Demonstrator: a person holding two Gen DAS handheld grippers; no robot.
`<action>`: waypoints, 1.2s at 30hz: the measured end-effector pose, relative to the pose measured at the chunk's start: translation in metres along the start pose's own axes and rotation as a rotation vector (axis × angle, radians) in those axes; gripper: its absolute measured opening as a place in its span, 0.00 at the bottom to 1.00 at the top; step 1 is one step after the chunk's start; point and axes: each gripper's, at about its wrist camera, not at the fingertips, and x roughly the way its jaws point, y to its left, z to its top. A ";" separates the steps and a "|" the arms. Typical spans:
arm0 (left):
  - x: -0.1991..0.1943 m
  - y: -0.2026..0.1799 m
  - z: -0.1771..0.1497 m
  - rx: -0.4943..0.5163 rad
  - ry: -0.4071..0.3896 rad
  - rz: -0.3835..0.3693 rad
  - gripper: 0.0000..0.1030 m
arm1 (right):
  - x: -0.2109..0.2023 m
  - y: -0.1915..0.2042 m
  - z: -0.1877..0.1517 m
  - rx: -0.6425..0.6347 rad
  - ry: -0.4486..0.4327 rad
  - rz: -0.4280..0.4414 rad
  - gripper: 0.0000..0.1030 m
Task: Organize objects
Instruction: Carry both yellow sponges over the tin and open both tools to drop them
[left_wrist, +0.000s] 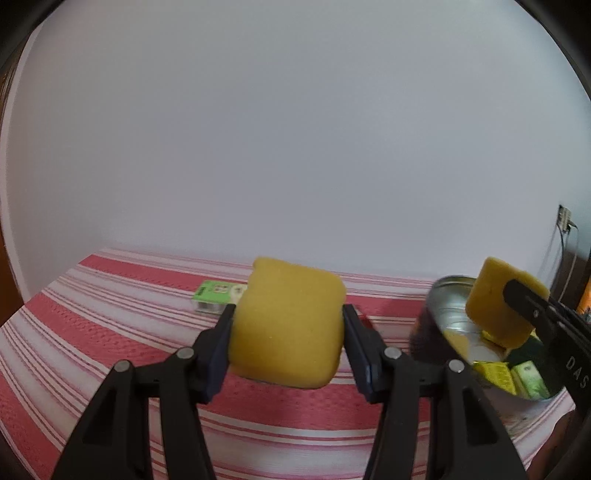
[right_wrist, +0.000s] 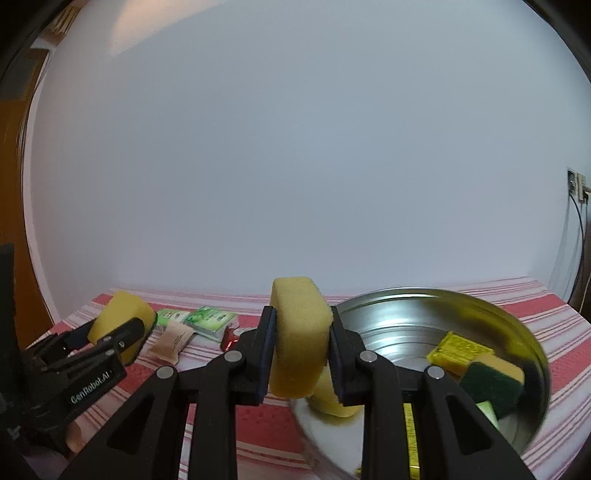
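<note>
While both grippers hold yellow sponges above the striped cloth (left_wrist: 110, 332), the left gripper (left_wrist: 288, 325) pinches its sponge (left_wrist: 288, 328) away from the metal bowl (right_wrist: 424, 314), and the right gripper (right_wrist: 301, 343) clamps its sponge (right_wrist: 299, 332) at the bowl's near rim. Released too early, the right one would likely bounce off the rim. The bowl's near edge is blurred, and packets (right_wrist: 210, 319) behind are partly hidden
</note>
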 end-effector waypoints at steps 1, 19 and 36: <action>-0.001 -0.006 0.000 0.005 -0.003 -0.007 0.53 | -0.004 -0.006 0.000 0.004 -0.007 -0.005 0.28; 0.004 -0.126 -0.006 0.118 0.015 -0.147 0.53 | -0.010 -0.107 0.008 0.019 -0.001 -0.159 0.28; 0.029 -0.190 -0.022 0.172 0.087 -0.189 0.53 | 0.031 -0.136 0.007 -0.016 0.096 -0.235 0.28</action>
